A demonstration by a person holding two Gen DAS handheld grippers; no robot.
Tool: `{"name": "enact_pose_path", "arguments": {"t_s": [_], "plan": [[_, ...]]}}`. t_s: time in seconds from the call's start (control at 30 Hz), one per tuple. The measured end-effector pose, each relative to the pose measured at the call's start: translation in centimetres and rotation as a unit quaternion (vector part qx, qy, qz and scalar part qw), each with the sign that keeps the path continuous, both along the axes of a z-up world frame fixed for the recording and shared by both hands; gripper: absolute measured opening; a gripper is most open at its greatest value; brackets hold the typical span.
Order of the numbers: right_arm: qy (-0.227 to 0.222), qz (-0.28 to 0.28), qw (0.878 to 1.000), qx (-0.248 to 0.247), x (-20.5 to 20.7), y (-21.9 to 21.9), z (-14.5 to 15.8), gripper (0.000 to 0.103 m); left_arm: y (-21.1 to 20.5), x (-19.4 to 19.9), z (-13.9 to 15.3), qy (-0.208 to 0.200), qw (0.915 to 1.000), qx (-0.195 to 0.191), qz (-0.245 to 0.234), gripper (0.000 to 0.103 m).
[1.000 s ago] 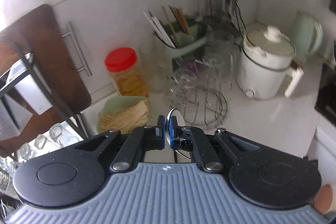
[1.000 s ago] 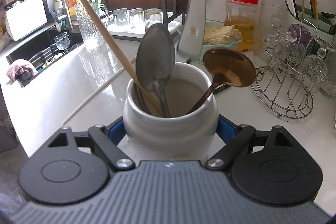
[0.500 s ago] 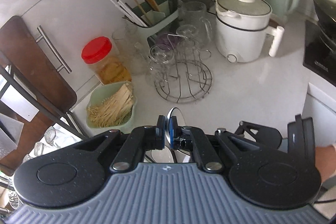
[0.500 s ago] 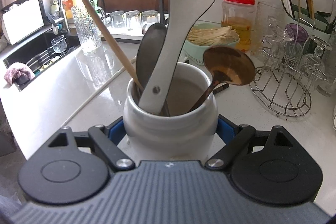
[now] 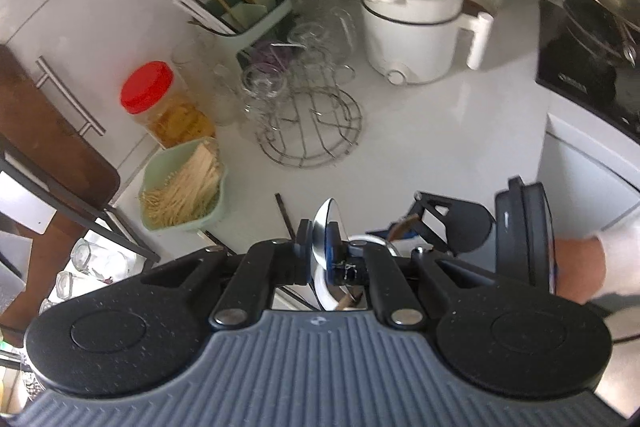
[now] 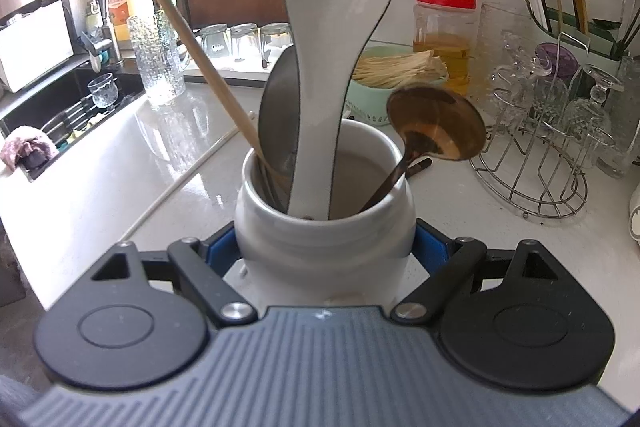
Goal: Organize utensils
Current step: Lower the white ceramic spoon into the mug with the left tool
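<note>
White ceramic spoon with a thin dark rim [image 6: 340,39]: bowl uppermost, handle end down inside the holder, leaning slightly; its bowl is clamped edge-on in the jaws of the left gripper [image 5: 325,251], seen in the right wrist view as a black tip over the top of the spoon.

White glazed ceramic utensil jar [image 6: 324,227]: upright on the white worktop [image 6: 100,167], clamped at its sides by the jaws of the right gripper [image 6: 326,251], blue pads against the wall.

Also standing in the jar: a grey metal spoon [image 6: 280,111] just behind the white one; a brown glossy ladle [image 6: 438,125], bowl leaning out to the right; a pale wooden stick [image 6: 192,47] slanting up to the left.

Near surroundings, right of the jar: a wire glass-drying rack [image 6: 532,171] with upturned glasses, a pale green bowl of thin sticks [image 6: 396,75], a red-lidded clear plastic jar [image 6: 444,35]. Left: a black sink [image 6: 64,115].
</note>
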State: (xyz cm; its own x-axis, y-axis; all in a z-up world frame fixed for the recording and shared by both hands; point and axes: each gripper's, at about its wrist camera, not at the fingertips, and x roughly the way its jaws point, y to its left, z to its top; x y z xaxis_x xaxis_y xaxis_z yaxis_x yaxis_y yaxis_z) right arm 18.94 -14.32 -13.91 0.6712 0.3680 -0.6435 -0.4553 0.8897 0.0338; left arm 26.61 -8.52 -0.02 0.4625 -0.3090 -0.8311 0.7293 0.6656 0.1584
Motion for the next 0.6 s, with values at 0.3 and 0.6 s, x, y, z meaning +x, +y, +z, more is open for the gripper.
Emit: {"name": "enact_pose_path", "arguments": {"t_s": [0.3, 0.6], "plan": [[0.000, -0.002, 1.000, -0.001, 0.0, 0.1, 0.0, 0.091, -0.3, 0.1, -0.5, 0.027, 0.9991, 0.016, -0.027, 0.008], [0.002, -0.007, 1.000, -0.002, 0.0, 0.2, 0.0, 0.091, -0.9, 0.8, -1.3, 0.056, 0.9961, 0.041, -0.054, 0.008]]}}
